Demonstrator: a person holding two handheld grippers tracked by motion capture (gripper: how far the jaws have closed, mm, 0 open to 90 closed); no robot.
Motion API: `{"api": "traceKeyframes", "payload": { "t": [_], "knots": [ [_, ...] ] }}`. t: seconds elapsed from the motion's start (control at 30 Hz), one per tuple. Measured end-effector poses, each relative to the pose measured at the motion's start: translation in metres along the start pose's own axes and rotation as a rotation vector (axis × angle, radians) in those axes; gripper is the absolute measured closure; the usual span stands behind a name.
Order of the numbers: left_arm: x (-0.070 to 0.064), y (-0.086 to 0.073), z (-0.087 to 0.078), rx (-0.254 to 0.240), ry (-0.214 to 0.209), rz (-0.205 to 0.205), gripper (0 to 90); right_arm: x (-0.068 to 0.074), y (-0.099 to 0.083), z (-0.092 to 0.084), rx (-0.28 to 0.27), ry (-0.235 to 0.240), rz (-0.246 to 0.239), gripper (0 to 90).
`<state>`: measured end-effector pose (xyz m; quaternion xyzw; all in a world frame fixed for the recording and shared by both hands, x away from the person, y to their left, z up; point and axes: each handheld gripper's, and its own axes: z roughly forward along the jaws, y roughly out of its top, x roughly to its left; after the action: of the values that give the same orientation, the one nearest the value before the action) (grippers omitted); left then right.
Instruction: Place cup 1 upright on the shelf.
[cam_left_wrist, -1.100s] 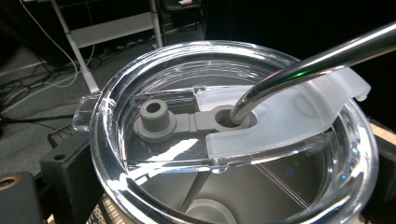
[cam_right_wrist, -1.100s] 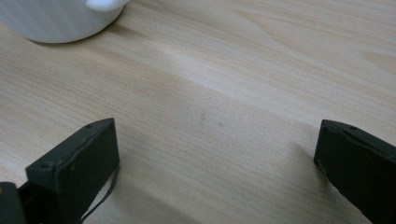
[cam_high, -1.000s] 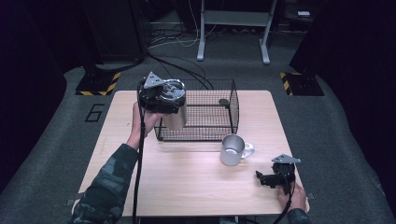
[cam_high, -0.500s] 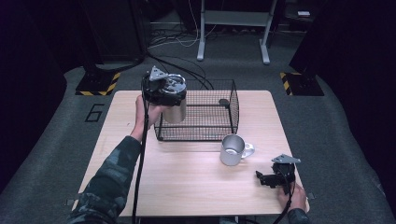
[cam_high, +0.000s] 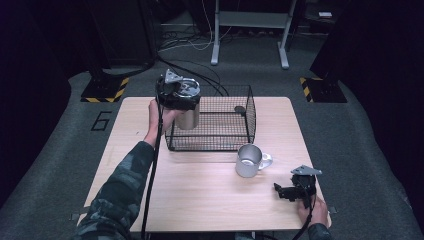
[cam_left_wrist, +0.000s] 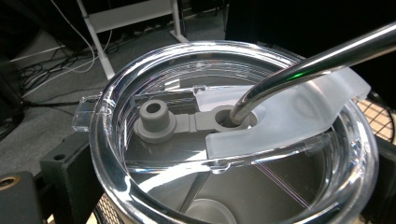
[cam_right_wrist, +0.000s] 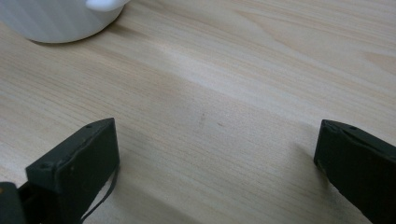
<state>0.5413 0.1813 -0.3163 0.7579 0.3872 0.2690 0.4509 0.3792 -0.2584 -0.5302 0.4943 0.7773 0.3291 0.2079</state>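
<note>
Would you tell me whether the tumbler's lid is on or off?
On. The clear lid sits in the tumbler rim, a metal straw passing through its hole, held by the left gripper.

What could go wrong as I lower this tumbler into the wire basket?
1. The left gripper holds the steel tumbler over the wire basket close to its left wall; the base could catch on the rim and tip.
2. A metal straw sticks out through the clear lid; it may snag the wire mesh.
3. The handled mug stands just in front of the basket, so a jolted basket could knock it. The right gripper rests open on the table, too far off to steady anything.
</note>
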Motion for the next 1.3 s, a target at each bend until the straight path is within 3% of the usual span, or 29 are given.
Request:
{"api": "traceKeyframes", "payload": {
  "t": [0.63, 1.0, 1.3],
  "knots": [
    [0.008, -0.011, 0.032, 0.049, 0.024, -0.03, 3.9, 0.0, 0.0, 0.0, 0.0, -0.001, 0.002, 0.0],
    [0.008, -0.018, 0.048, 0.089, 0.028, -0.037, 3.9, 0.001, 0.0, 0.0, -0.005, 0.004, 0.017, 0.0],
    [0.006, -0.023, 0.059, 0.12, 0.028, -0.046, 3.9, 0.0, 0.0, 0.0, 0.0, 0.0, 0.0, 0.0]
  ]
}}
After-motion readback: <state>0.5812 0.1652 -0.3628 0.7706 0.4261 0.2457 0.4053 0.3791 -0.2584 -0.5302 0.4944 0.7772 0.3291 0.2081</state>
